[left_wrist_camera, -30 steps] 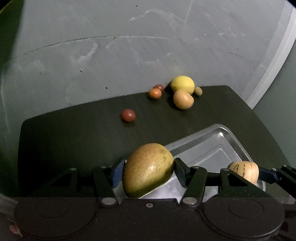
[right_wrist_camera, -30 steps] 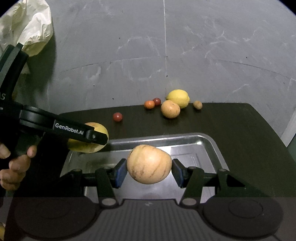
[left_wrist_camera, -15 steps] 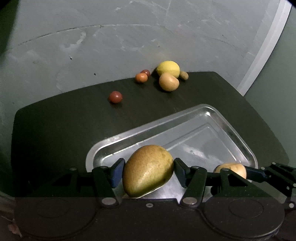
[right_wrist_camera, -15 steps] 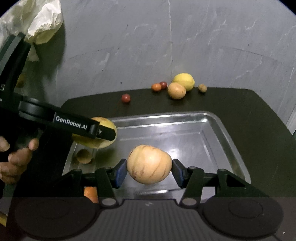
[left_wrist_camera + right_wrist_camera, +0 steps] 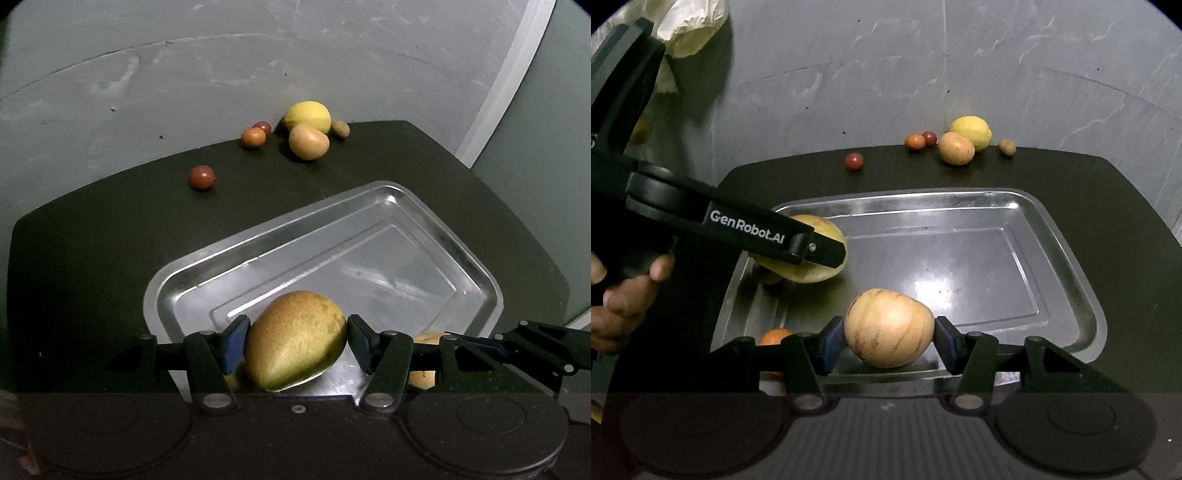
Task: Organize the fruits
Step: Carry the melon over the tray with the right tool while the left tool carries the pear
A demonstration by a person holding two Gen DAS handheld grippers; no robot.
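Both fruits brought in over the tray

A second ago the left gripper (image 5: pixel 295 341) held the mango (image 5: pixel 295 339) at the tray's (image 5: pixel 461 251) near-left corner, with most of the tray hidden; now the mango sits over the tray's near end and the whole far rim shows. The right gripper (image 5: pixel 888 341) has carried the striped pale melon (image 5: pixel 889 328) from just inside the near rim to over the tray floor. The loose fruits at the tabletop's (image 5: pixel 1071 177) far edge now lie farther from both cameras, and a small orange fruit (image 5: pixel 774 336) has come into the right wrist view near the tray's near-left corner.
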